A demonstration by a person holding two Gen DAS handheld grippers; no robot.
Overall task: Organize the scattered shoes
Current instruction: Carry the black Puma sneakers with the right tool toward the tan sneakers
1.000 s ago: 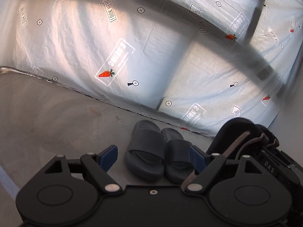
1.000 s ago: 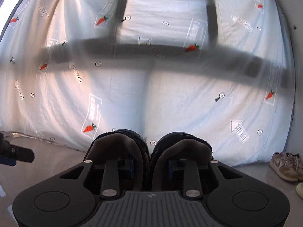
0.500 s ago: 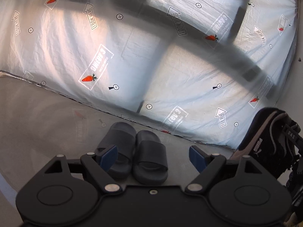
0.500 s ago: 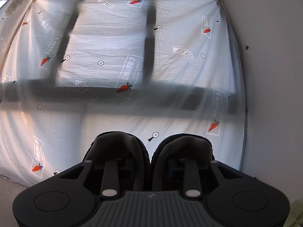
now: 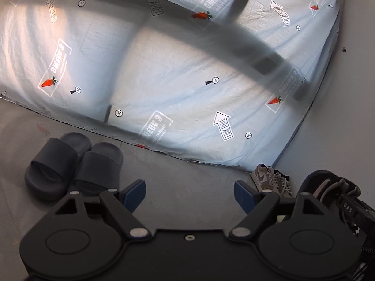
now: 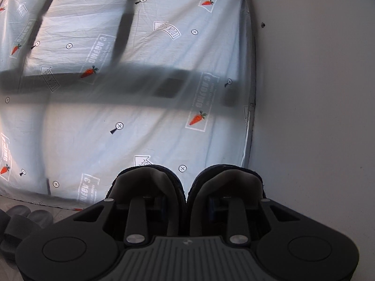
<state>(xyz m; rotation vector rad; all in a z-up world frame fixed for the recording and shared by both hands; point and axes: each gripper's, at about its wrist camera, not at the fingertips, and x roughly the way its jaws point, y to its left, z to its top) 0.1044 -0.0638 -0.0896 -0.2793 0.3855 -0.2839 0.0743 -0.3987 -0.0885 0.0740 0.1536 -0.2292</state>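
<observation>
Our right gripper clamps a pair of dark sneakers, one finger inside each shoe. Our left gripper gapes wide, empty above the floor. Dark slides sit left; tan sneakers wait beyond by the curtain.

Pair of dark slides: side by side and touching, soles flat on the grey floor, toes toward the printed sheet, just short of the sheet's lower edge. Pair of tan lace-up sneakers: on the floor at the sheet's lower right corner, beside the wall, well apart from the slides. Pair of black sneakers: pressed together, heel openings with grey lining facing the camera, held off the floor in front of the sheet's right edge.
</observation>
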